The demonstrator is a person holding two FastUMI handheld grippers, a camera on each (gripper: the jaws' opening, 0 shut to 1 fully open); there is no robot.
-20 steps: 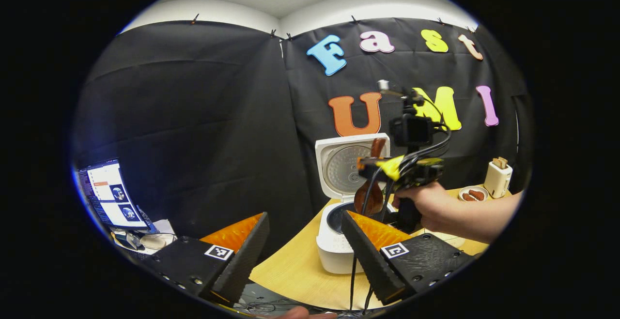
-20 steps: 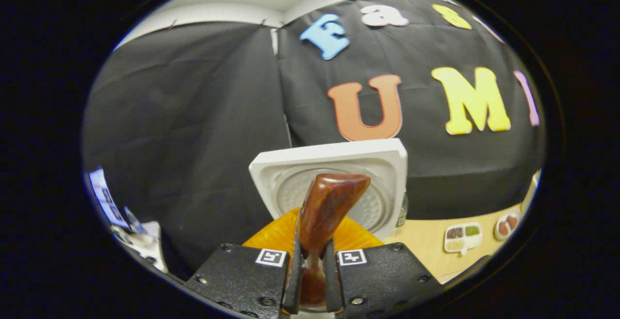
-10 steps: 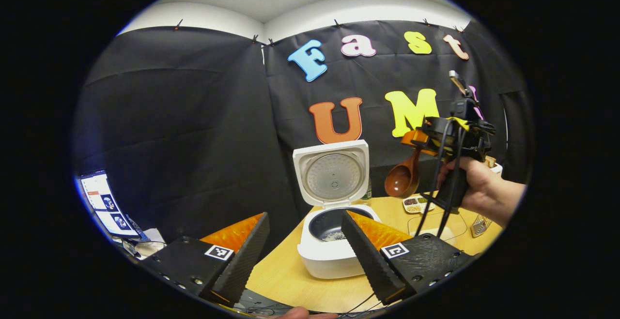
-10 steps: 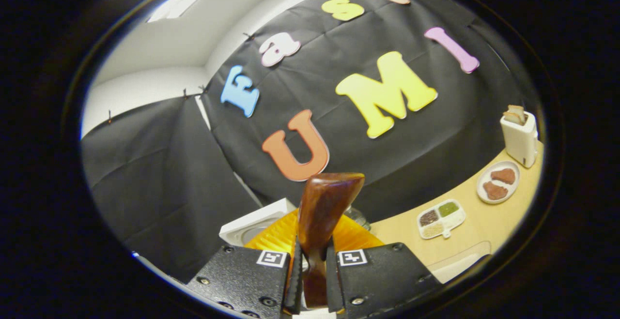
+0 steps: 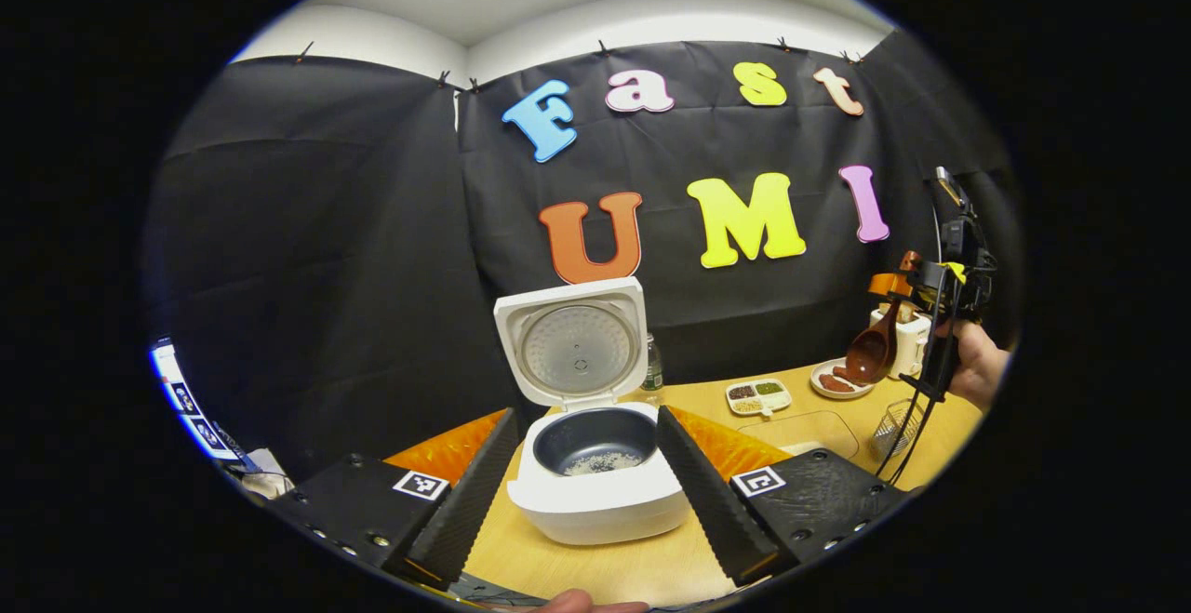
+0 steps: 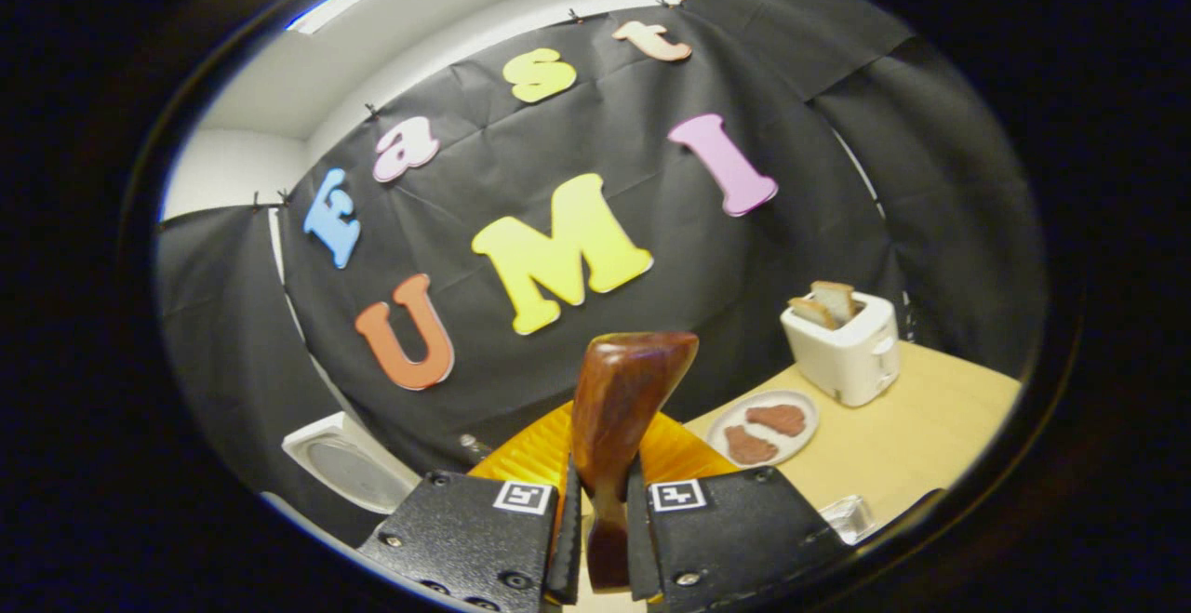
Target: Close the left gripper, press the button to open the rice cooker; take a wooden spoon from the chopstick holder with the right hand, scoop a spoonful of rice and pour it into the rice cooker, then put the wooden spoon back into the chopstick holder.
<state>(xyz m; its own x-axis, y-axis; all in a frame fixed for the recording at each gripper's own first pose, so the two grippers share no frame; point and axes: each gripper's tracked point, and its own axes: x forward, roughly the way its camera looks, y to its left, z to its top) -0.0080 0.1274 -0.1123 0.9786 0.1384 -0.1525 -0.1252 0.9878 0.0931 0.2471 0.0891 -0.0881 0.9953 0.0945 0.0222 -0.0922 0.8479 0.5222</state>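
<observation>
The white rice cooker stands open on the wooden table, its lid upright and a little rice in the dark pot. My left gripper is open, one finger on each side of the cooker as seen from here and nothing between them. Far right, a hand holds my right gripper above the table. It is shut on the handle of the brown wooden spoon, whose bowl hangs down. In the right gripper view the right gripper clamps the spoon handle, which sticks up between the fingers.
A wire mesh holder stands near the table's right edge, below the spoon. Behind are a white toaster with bread, a plate of brown pieces and a divided dish of grains. A transparent mat lies right of the cooker.
The right gripper has carried the spoon up from the cooker's pot and off to the right, toward the toaster side. The left gripper stays open.
</observation>
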